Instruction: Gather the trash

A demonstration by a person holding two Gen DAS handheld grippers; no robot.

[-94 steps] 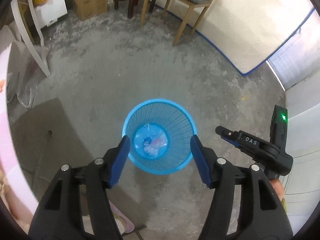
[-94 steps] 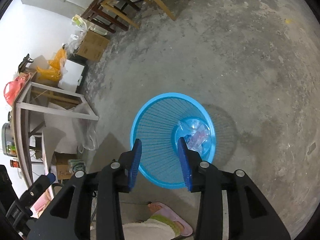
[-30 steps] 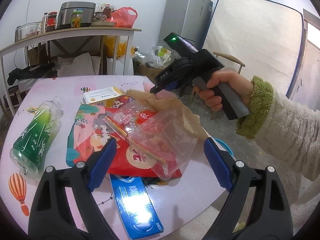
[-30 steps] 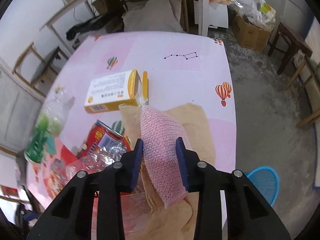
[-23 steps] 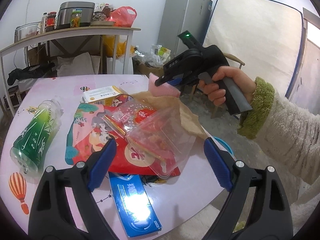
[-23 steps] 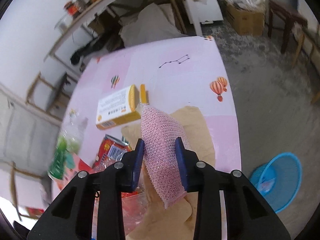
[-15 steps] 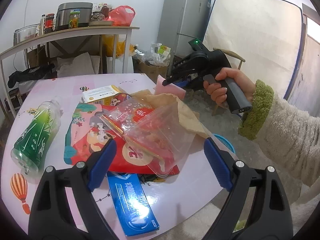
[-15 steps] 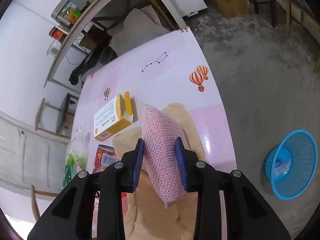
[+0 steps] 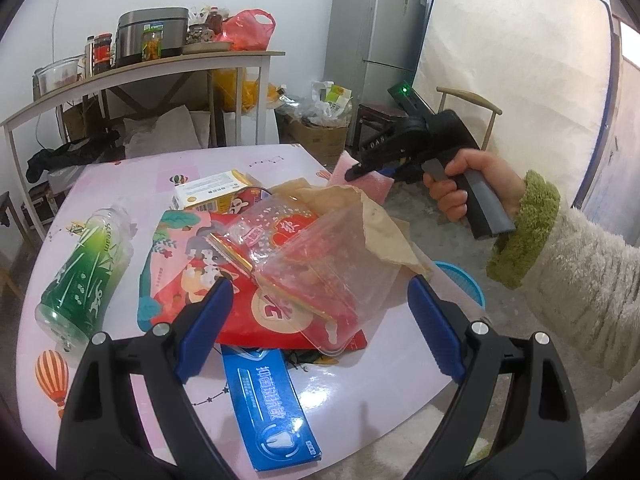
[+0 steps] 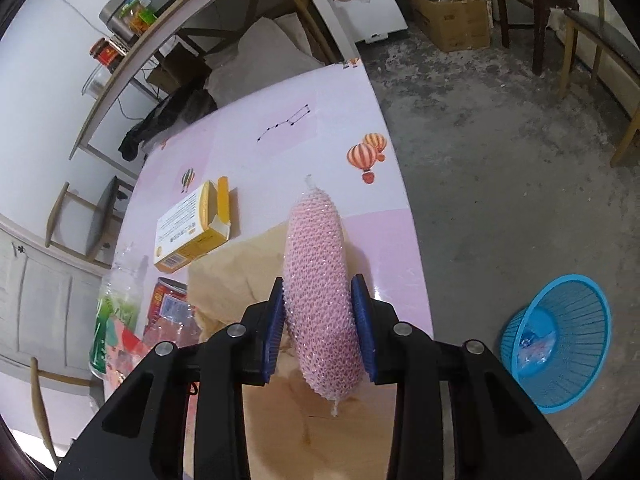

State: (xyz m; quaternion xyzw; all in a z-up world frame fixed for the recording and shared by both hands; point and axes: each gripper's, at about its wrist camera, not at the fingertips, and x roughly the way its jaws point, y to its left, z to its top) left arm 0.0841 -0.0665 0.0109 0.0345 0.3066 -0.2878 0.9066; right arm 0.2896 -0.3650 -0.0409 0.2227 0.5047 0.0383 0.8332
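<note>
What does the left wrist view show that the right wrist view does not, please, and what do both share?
Only the left wrist view shows the blue toothpaste box, the refrigerator and the hand holding the right tool. Only the right wrist view shows both of that tool's pads pressed on the pink mesh sponge. Both show the yellow box, green bottle, brown paper bag and blue basket.

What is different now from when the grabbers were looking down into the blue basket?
Both grippers swung from above the blue basket up to the pink table. The right gripper took hold of the pink mesh sponge, lifted it off the brown paper bag and carried it out past the table's edge. The left gripper stays open and empty; the other trash has not moved.
</note>
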